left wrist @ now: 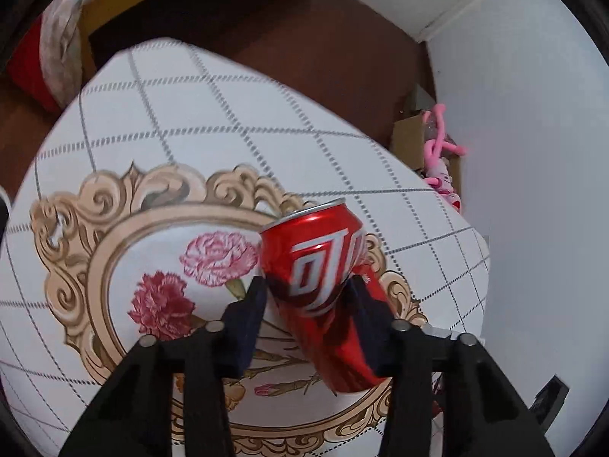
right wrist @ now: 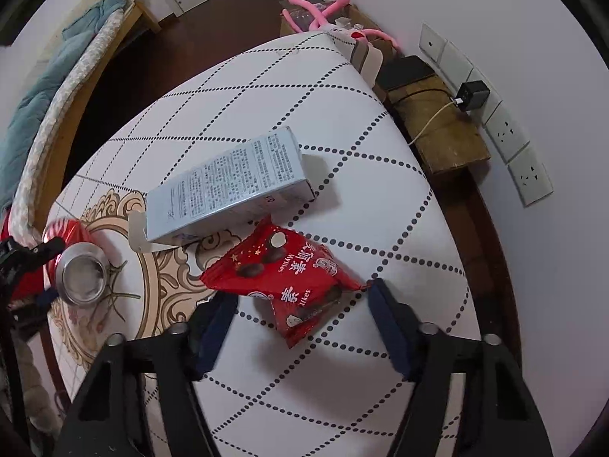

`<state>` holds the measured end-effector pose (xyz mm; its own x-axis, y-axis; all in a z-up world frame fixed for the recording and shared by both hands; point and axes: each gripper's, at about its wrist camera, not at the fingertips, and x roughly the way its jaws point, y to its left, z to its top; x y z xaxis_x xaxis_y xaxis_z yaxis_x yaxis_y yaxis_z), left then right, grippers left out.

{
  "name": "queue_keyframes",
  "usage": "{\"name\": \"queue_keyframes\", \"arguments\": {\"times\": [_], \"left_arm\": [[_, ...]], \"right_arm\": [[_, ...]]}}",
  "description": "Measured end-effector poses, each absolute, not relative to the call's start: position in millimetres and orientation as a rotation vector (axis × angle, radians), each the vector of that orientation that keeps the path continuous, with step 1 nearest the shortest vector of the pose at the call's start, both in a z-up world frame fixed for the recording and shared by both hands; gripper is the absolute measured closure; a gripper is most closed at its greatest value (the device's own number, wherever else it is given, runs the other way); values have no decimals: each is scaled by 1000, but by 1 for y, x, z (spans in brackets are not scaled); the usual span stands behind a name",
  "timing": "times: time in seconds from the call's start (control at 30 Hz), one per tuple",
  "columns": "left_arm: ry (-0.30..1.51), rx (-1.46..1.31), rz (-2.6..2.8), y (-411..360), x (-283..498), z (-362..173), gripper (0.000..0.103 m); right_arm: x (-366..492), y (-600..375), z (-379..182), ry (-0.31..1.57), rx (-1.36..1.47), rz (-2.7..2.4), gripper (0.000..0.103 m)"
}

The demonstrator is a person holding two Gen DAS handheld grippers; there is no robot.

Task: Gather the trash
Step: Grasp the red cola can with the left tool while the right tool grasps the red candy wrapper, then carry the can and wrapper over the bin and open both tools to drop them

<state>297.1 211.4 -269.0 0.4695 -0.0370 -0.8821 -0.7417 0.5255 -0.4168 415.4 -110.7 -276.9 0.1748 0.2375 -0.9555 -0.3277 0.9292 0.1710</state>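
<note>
lettering on the red snack packet (right wrist: 293, 278) reads "mylikes" in white latin script beside large chinese characters, with pictures of chocolate balls; part of the name shows again lower on the wrapper. fine print covers the silver-grey carton (right wrist: 228, 184), too small to read, one end flap open. white angular lettering on the red drink can (left wrist: 323, 289) cannot be read as a word.

left claw (left wrist: 308, 293): both dark pads press on the can's sides, the can tilted between them above the floral medallion of the surface (left wrist: 190, 114); in the right wrist view the can's silver end (right wrist: 82, 280) faces the camera at the left edge.

right claw (right wrist: 300, 297): jaws set fairly wide, the packet lying on the surface between the fingertips; its right corner reaches the right pad, while whether the left pad touches it cannot be told. the carton lies just beyond the packet, its near edge overlapping the packet's top.
</note>
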Motion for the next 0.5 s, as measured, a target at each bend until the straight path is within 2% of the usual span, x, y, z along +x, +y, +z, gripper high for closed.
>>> {"name": "queue_keyframes", "arguments": {"times": [0.03, 0.1, 0.13, 0.2, 0.5], "left_arm": [[1013, -887, 519, 211, 299, -268, 65], [1036, -768, 523, 199, 302, -259, 65], [1045, -722, 522, 197, 303, -255, 65], [1048, -636, 526, 189, 295, -247, 65], [1003, -431, 579, 177, 250, -217, 66]], "right_arm": [[415, -111, -276, 1332, -80, 405, 41], [413, -110, -275, 1325, -77, 413, 62], [412, -110, -274, 1324, -73, 418, 65], [407, -110, -273, 1321, -64, 439, 78], [378, -109, -261, 1290, -72, 504, 84]]}}
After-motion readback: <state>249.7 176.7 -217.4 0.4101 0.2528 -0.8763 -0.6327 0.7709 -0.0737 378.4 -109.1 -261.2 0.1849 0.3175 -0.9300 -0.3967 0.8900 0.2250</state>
